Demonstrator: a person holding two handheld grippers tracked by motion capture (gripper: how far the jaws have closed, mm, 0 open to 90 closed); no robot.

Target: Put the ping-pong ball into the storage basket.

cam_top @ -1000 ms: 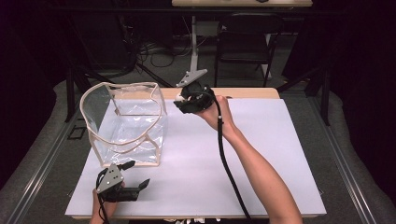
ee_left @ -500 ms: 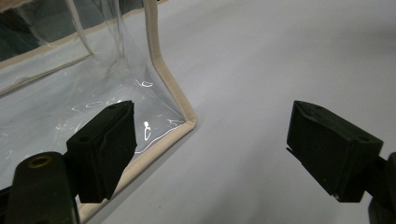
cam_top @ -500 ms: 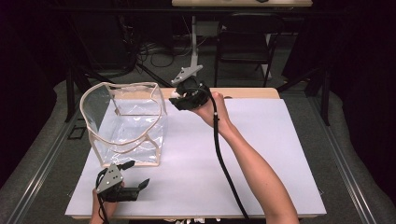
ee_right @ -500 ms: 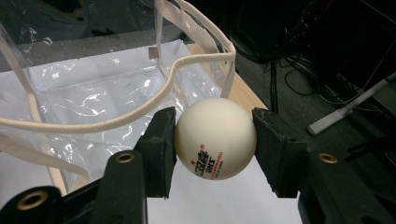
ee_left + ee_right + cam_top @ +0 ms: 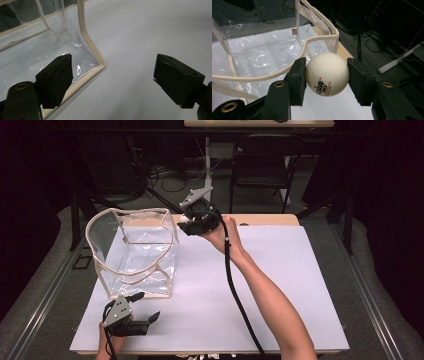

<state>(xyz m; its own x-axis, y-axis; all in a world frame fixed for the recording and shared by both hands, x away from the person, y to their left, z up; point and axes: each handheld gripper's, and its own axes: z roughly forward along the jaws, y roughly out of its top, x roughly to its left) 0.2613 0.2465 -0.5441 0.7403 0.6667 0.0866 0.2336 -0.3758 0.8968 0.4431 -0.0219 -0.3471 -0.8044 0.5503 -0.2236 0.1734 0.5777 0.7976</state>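
Note:
A clear plastic bag with beige trim stands open on the white table at the left. My right gripper hovers just beside the bag's far right rim, shut on a white ping-pong ball with red and black print. The bag lies just beyond the ball in the right gripper view. My left gripper rests open near the table's front left edge, its jaws wide apart and bare. The bag's near corner sits close in front of the left gripper.
A black cable trails from the right gripper along the forearm. Behind the table stand a dark chair, stand legs and floor cables. The white table surface stretches open to the right of the bag.
The right gripper with the ball has drifted slightly left and down toward the bag's rim. The left gripper has stayed put.

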